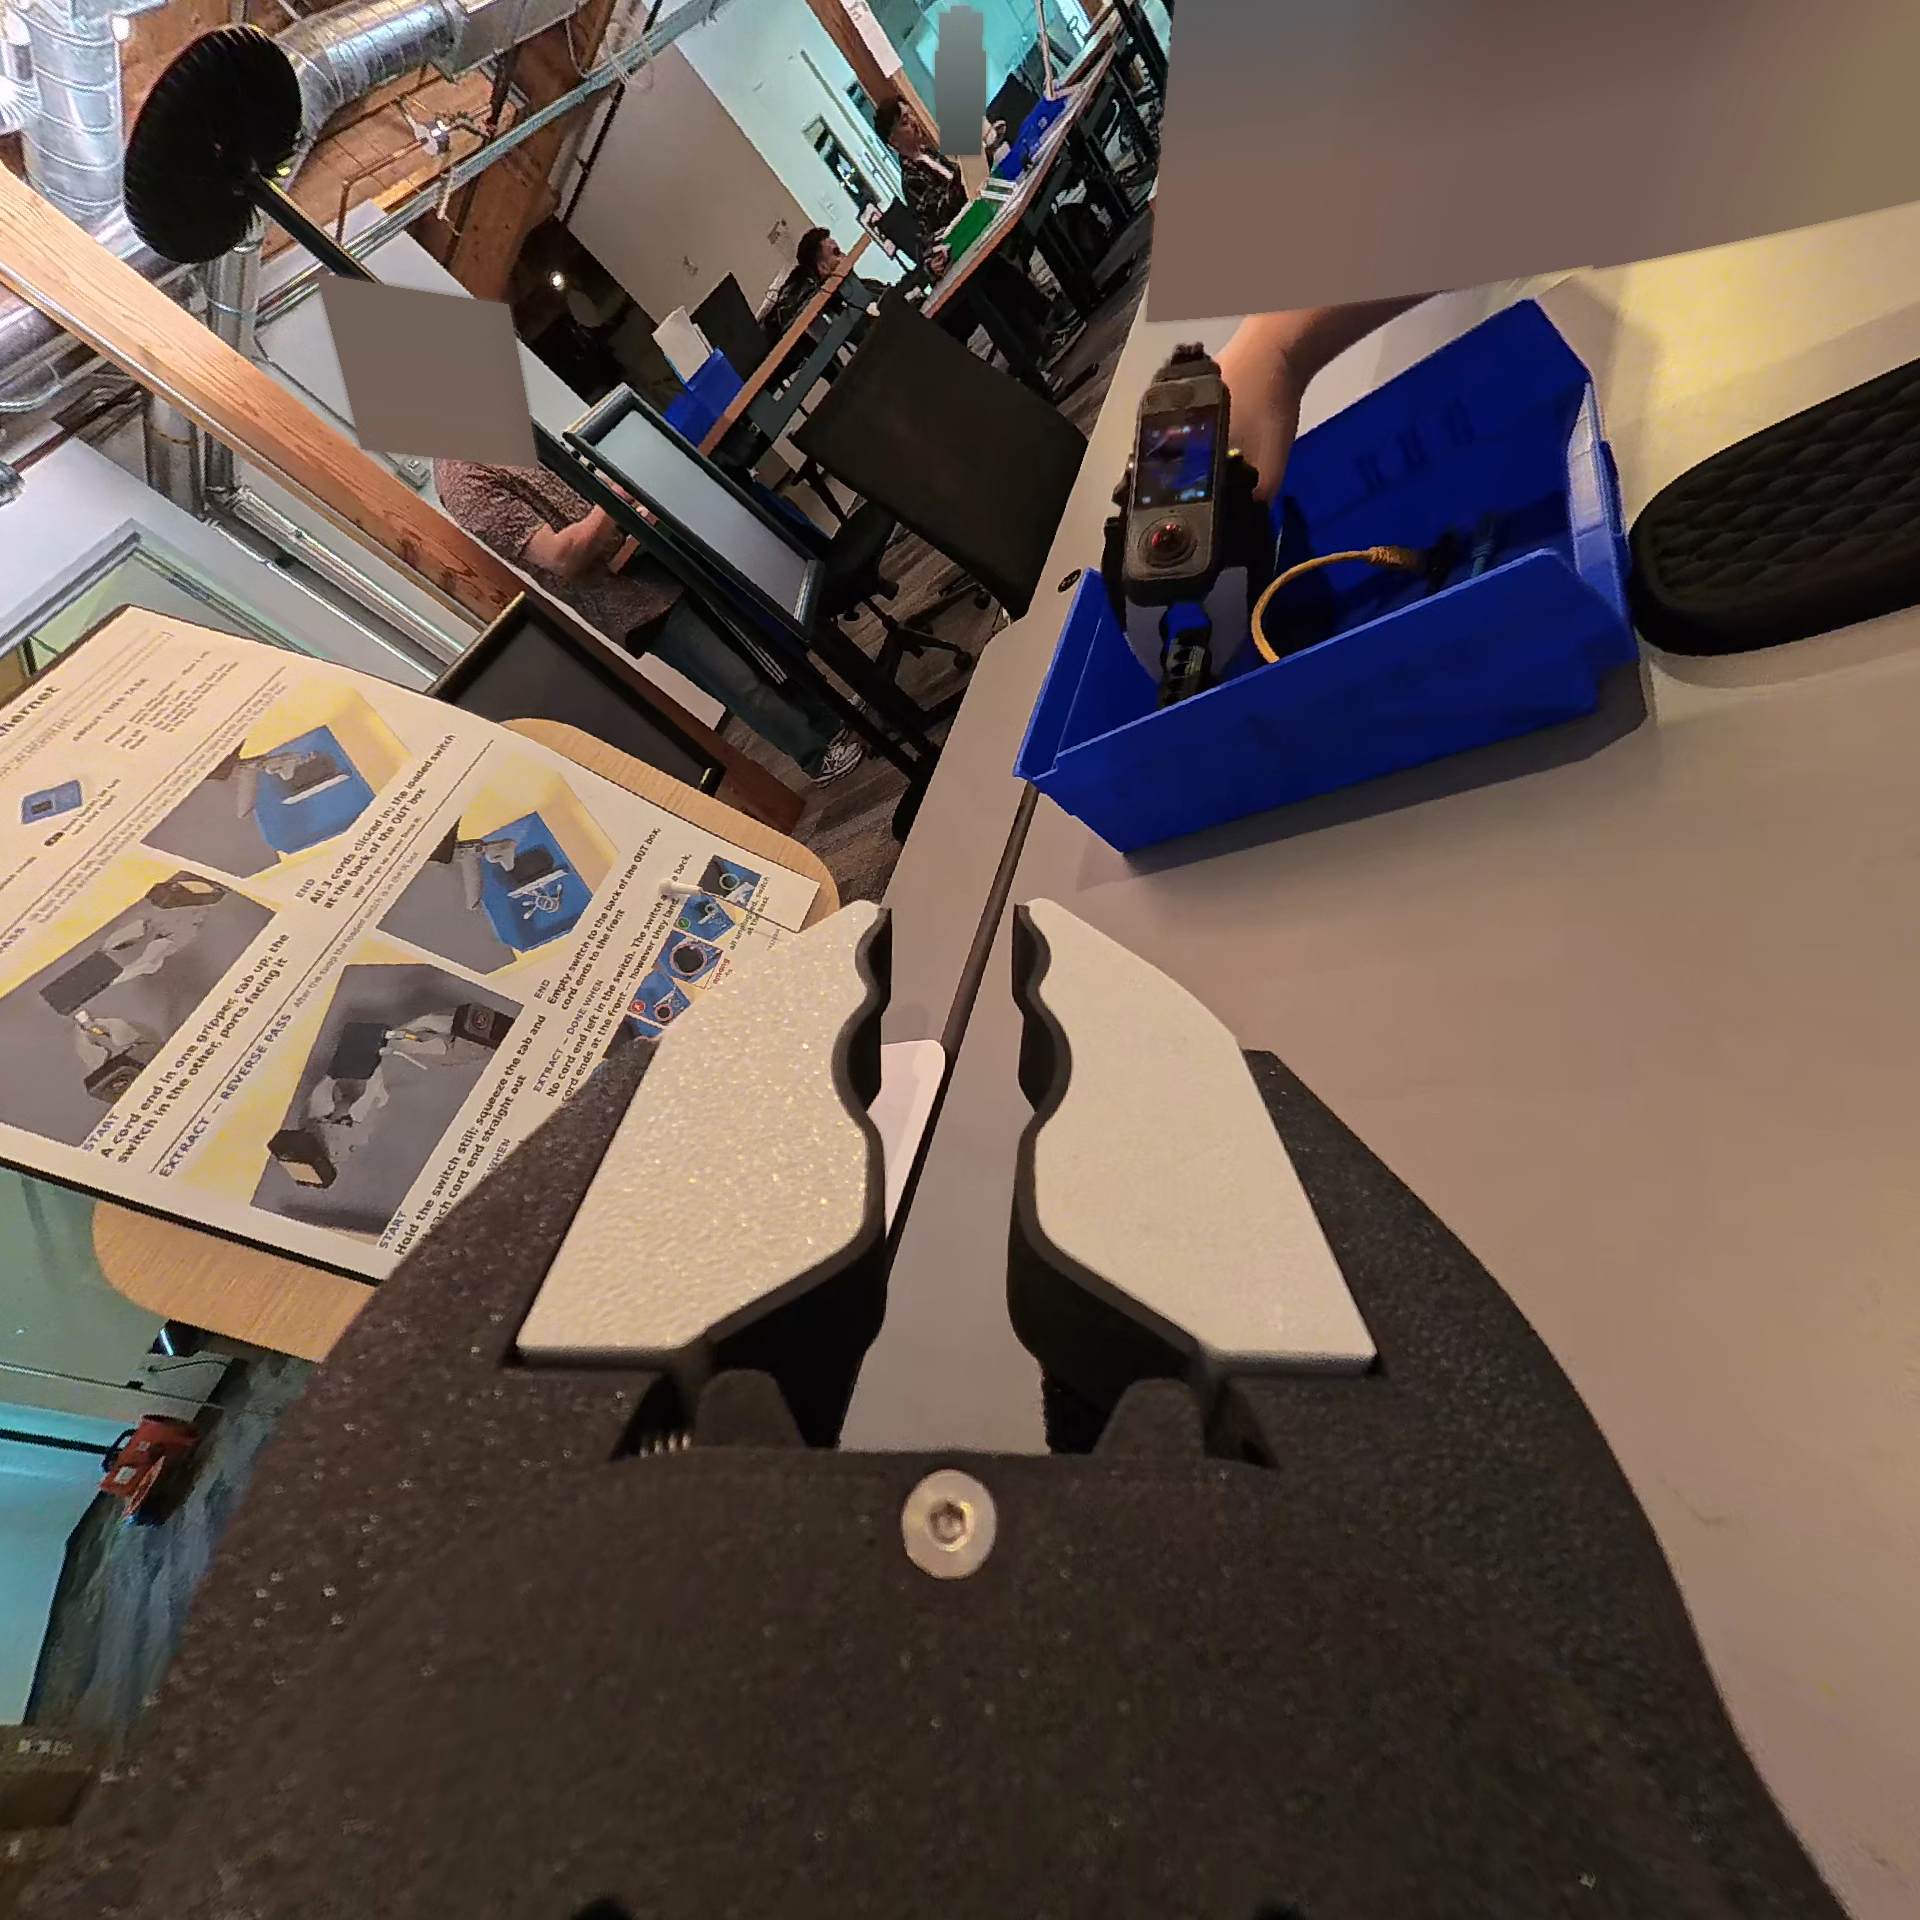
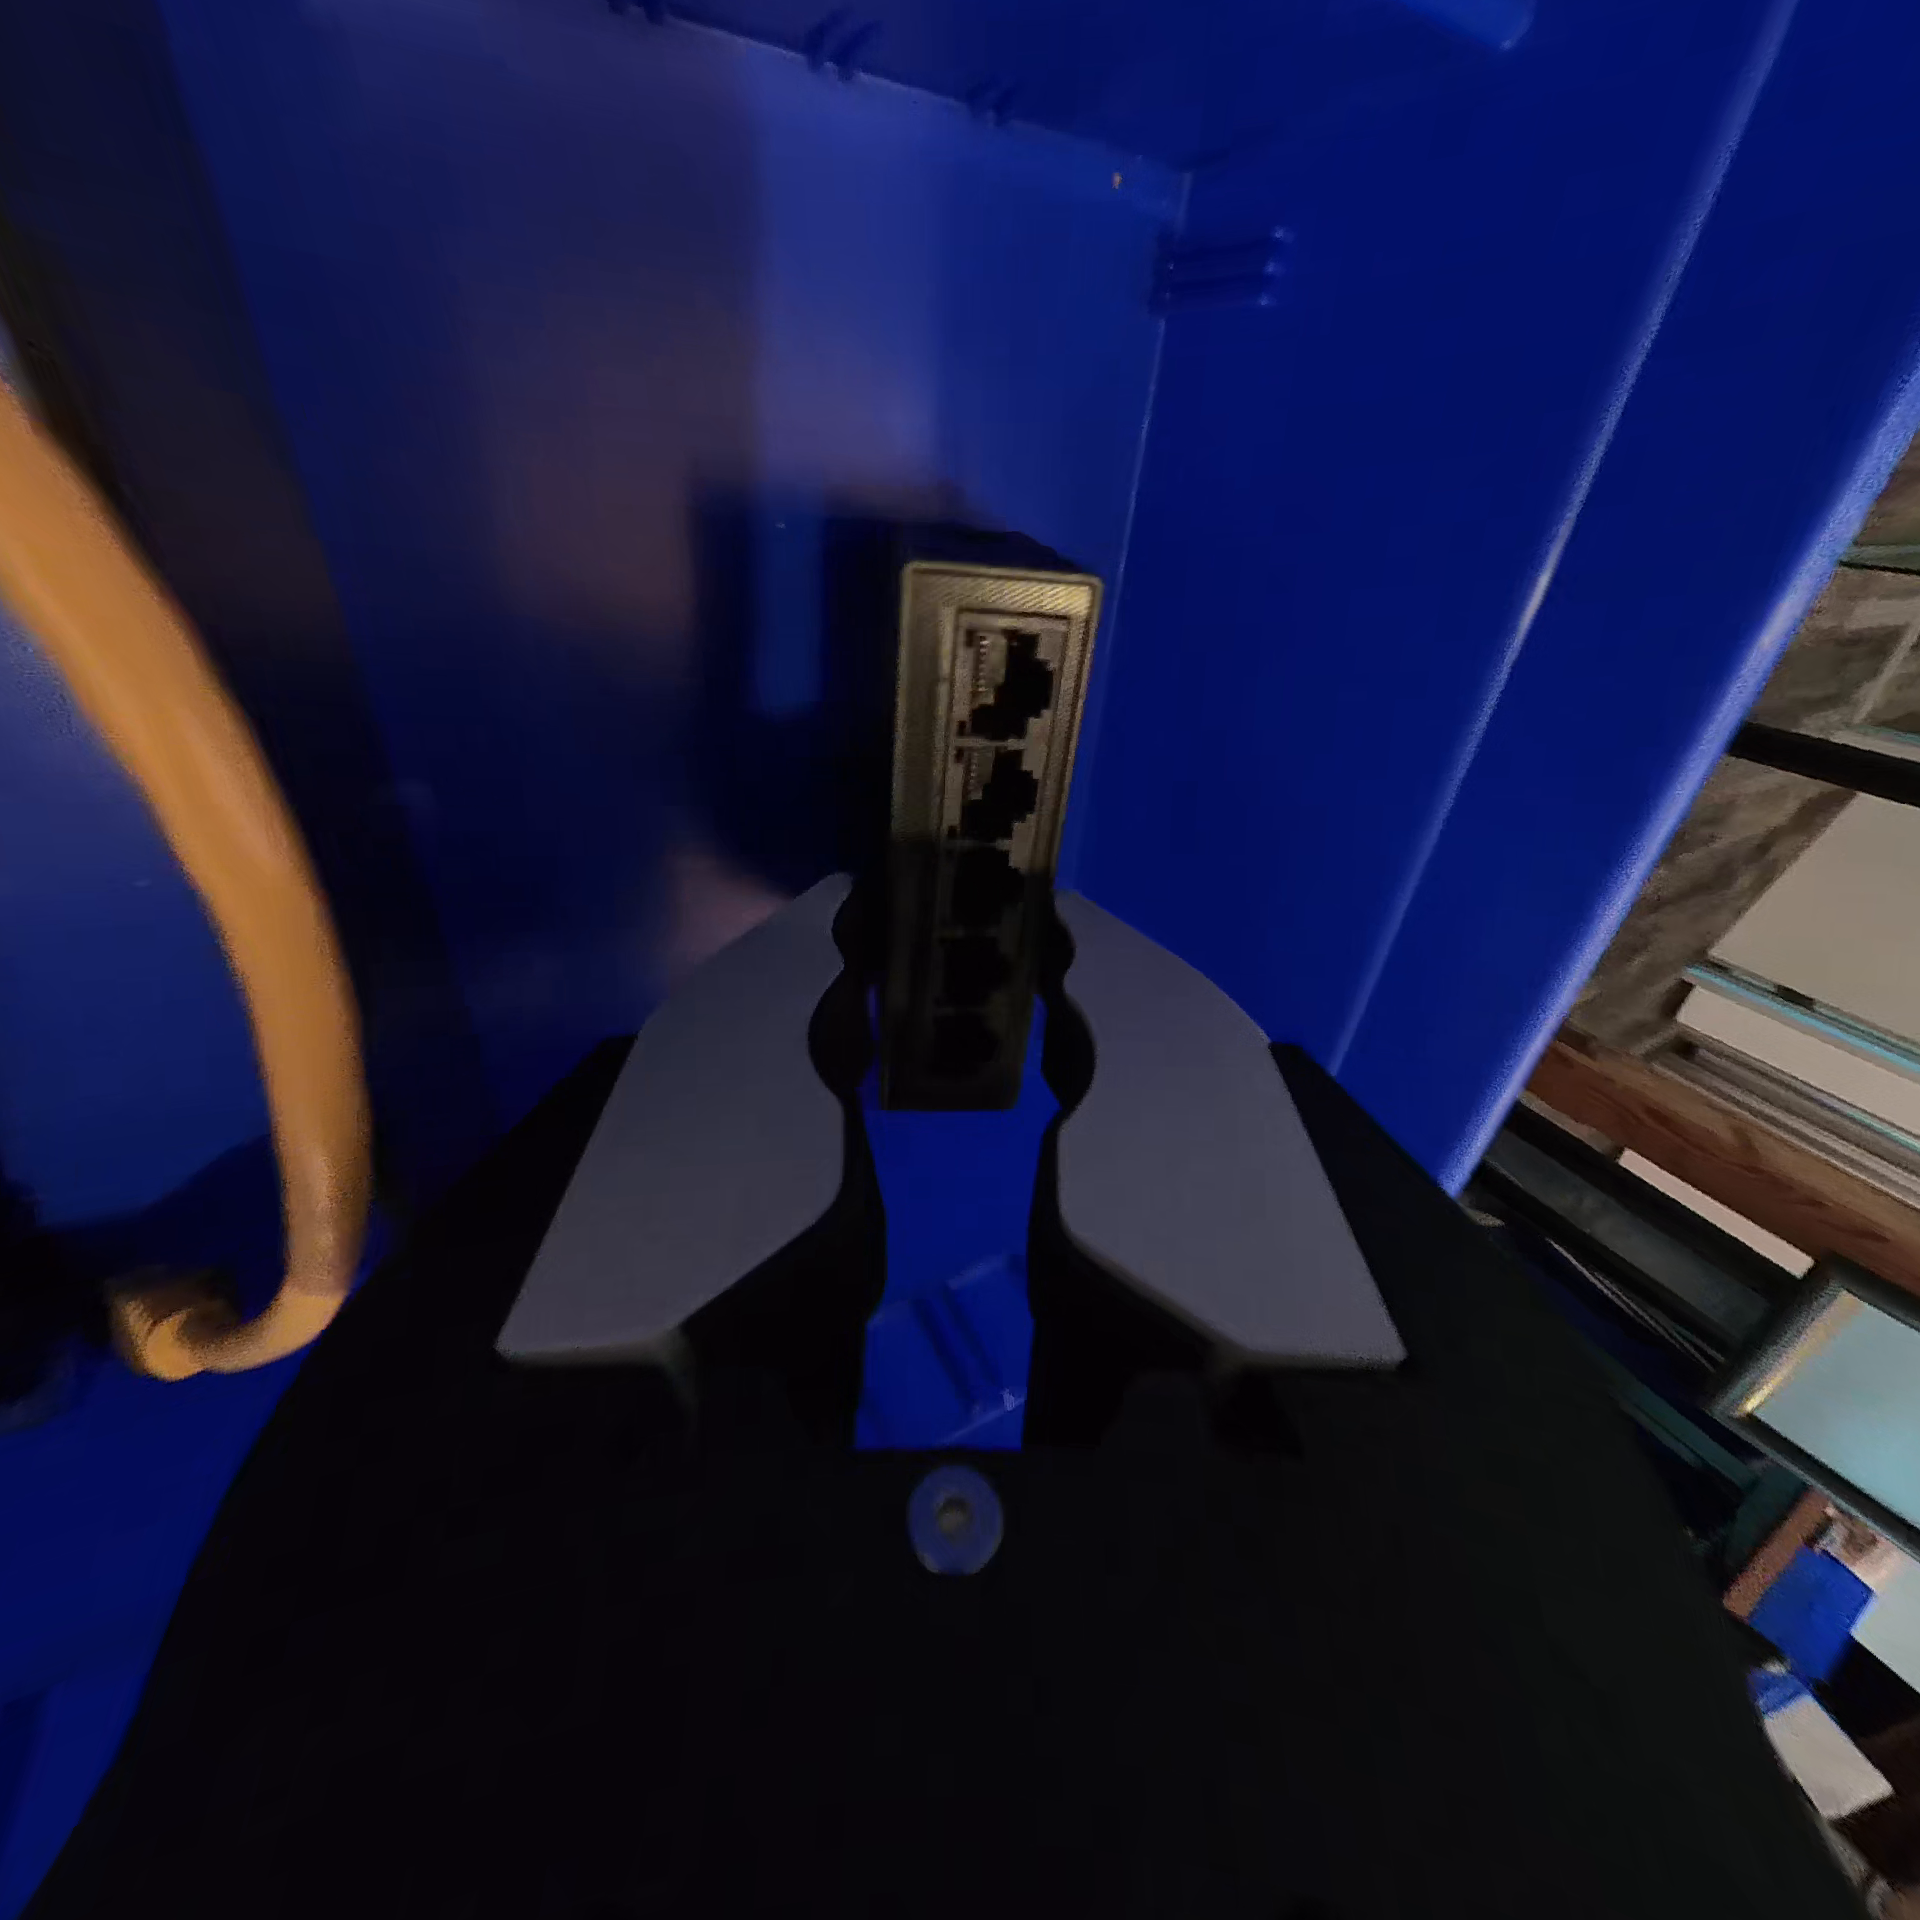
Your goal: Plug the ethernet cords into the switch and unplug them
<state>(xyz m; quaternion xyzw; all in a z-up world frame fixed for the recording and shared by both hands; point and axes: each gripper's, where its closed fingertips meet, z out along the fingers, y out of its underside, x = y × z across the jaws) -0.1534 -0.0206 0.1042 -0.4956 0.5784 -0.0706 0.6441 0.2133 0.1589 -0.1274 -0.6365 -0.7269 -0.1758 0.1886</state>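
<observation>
Switch (image 2: 982, 831) stands lengthwise between your right gripper (image 2: 951, 914) fingers, clamped, inside the blue bin (image 2: 1351, 520); left gripper (image 1: 951, 925) sits outside it, narrowly parted, empty.

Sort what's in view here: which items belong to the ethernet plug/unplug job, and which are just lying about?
Job items:
- switch, gripped by the right gripper, ports empty
- yellow cord in the blue bin
- left gripper, jaws apart, holding nothing

Lying about:
- instruction sheet on the small wooden table
- black mat beside the bin
- grey table
</observation>
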